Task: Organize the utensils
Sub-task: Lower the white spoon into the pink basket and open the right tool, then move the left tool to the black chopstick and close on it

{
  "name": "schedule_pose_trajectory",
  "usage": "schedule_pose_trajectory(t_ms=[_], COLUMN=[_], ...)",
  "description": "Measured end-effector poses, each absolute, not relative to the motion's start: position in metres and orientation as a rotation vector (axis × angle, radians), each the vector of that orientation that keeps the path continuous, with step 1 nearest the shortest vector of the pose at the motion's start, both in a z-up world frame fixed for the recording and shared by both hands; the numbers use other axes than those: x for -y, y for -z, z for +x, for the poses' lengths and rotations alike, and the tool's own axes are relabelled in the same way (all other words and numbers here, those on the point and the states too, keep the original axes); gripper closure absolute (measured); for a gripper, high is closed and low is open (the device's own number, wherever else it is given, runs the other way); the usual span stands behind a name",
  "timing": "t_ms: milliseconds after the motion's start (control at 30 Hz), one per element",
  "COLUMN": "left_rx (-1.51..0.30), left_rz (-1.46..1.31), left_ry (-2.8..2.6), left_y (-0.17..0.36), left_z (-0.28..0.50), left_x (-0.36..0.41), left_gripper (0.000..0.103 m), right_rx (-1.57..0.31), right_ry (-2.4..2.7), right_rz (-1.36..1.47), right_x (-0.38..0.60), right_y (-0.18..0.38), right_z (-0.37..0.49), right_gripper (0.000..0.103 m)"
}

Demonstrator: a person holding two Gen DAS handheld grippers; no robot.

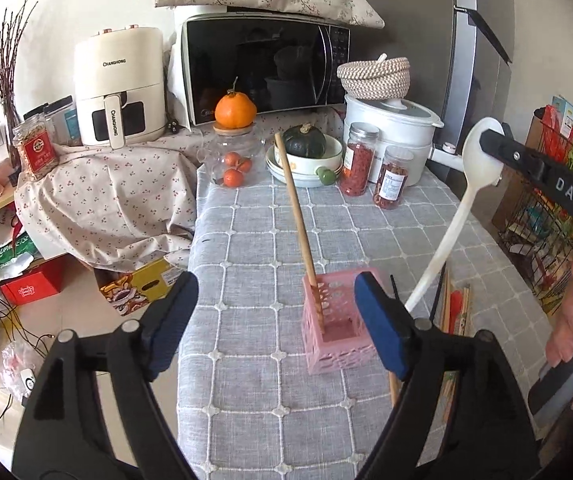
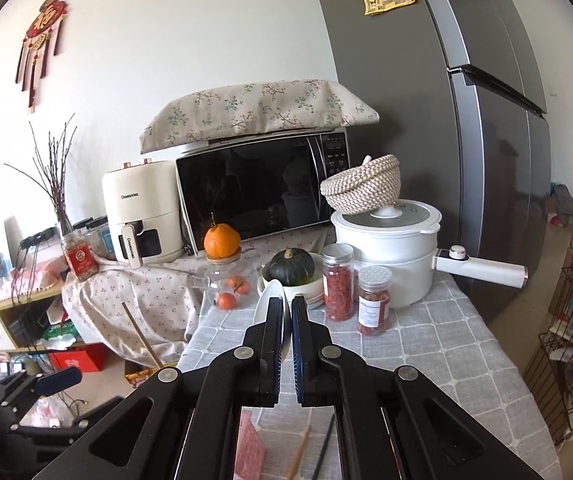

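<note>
- The right hand-held gripper (image 2: 286, 308) is clenched on a white spoon (image 1: 452, 216) at its bowl; the handle slopes down toward the pink basket (image 1: 336, 320).
- The left hand-held gripper (image 1: 276, 320) hangs released, jaws wide, either side of the basket.
- In the basket one wooden chopstick (image 1: 296, 216) stands, leaning up and away.
- More utensils (image 1: 452, 308) lie on the counter (image 1: 254, 240) behind the left gripper's finger, partly hidden.

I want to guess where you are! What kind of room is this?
Most likely a home kitchen: a microwave, an air fryer and a tall fridge stand around a cloth-covered table.
</note>
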State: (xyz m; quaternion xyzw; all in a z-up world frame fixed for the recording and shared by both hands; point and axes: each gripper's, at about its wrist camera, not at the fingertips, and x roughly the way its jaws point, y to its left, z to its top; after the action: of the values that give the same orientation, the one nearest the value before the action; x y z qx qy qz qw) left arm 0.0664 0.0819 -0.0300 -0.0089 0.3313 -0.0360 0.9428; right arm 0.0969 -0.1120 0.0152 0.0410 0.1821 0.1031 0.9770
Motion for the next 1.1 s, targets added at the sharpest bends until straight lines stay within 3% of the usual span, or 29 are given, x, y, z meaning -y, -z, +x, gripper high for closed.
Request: schedule_pose_trajectory(t_ms=[200, 700, 1100], left_rx=[-0.785, -0.85, -0.895], left_rz=[0.007, 0.021, -0.014], left_ry=[0.042, 0.051, 0.1], left_y=[0.046, 0.059, 0.062], left_z=[0.068, 0.067, 0.064], left_x=[-0.085, -0.086, -0.072], left_gripper=[0.022, 0.022, 0.022], right_rx=[-0.369, -0.509, -0.544], right_ry=[-0.212, -0.325, -0.412], right_rz=[0.031, -0.027, 0.07], right_x=[0.09, 0.064, 0.095], right_y=[0.001, 0.044, 0.017], right_z=[0.107, 0.125, 0.112], right_gripper=[0.098, 0.097, 0.048])
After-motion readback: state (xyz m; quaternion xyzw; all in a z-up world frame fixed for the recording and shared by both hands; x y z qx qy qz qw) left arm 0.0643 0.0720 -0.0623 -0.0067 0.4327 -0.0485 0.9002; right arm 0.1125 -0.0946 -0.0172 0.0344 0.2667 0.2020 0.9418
